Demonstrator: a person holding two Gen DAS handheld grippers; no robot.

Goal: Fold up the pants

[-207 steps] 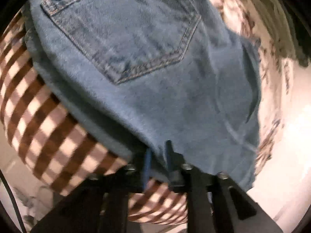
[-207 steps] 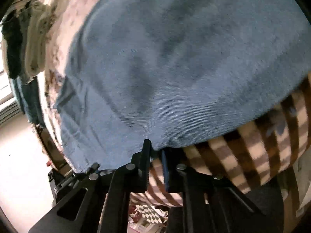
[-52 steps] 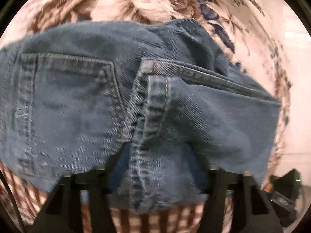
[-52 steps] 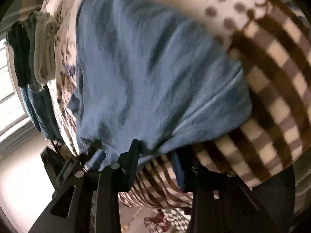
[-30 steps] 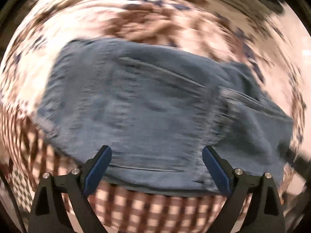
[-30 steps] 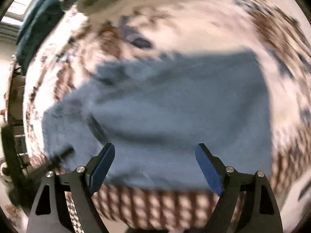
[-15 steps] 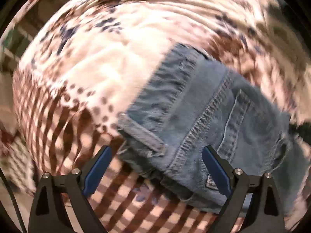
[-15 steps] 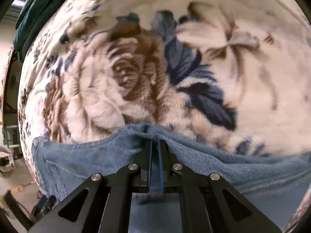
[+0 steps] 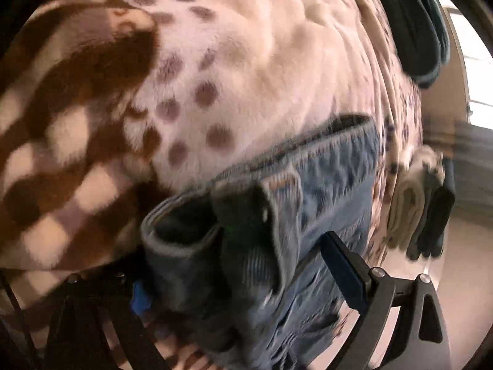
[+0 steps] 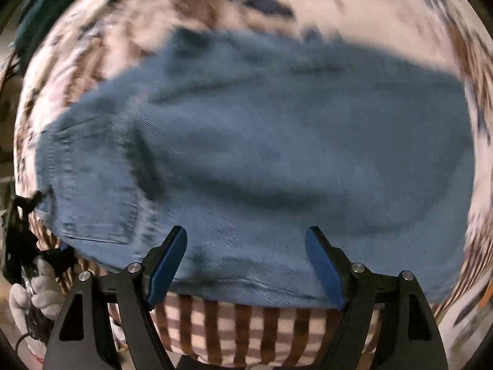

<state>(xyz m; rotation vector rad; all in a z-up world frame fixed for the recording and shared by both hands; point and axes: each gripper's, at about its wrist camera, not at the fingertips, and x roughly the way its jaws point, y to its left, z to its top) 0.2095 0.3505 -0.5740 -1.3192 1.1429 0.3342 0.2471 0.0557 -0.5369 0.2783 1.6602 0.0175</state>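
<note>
Jeans (image 10: pixel 262 154) lie folded in a compact blue denim bundle on the bed, on top of a fleece blanket (image 10: pixel 246 323) w/ brown checks at the near edge and florals farther back. In the right wrist view the bundle sits directly ahead of the right hand-held gripper (image 10: pixel 246 265), filling most of the frame; long axis runs left-right across that view, roughly square to the fingers. Right jaws stand wide apart, nothing between them, blue pads hovering just over the near folded edge. Whether the pads touch cloth: can't tell.

Left side is the busier end. Left hand-held gripper (image 9: pixel 246 277) is right up against the waistband end of the jeans (image 9: pixel 323 191); thick rolled denim w/ a rivet or button bulges between its pads. Jaws spread wide, one pad on each side of the cloth, not clamped as far as the blurred frame shows. From this view the bundle runs away from the gripper toward upper right, so the left one looks along the long axis, approx.

Judgement: left gripper is nearer and better placed for any grab at the waistband end; right one faces the broad side, suited to pressing flat or taking the near edge. Waistband end points to the left hand side, smoother leg fold to the right. Fold looks nearly done; a final tidy or a lift seems the likely remaining step.

Other clothes (image 9: pixel 416 215) hang off the far bed edge, well apart.
</note>
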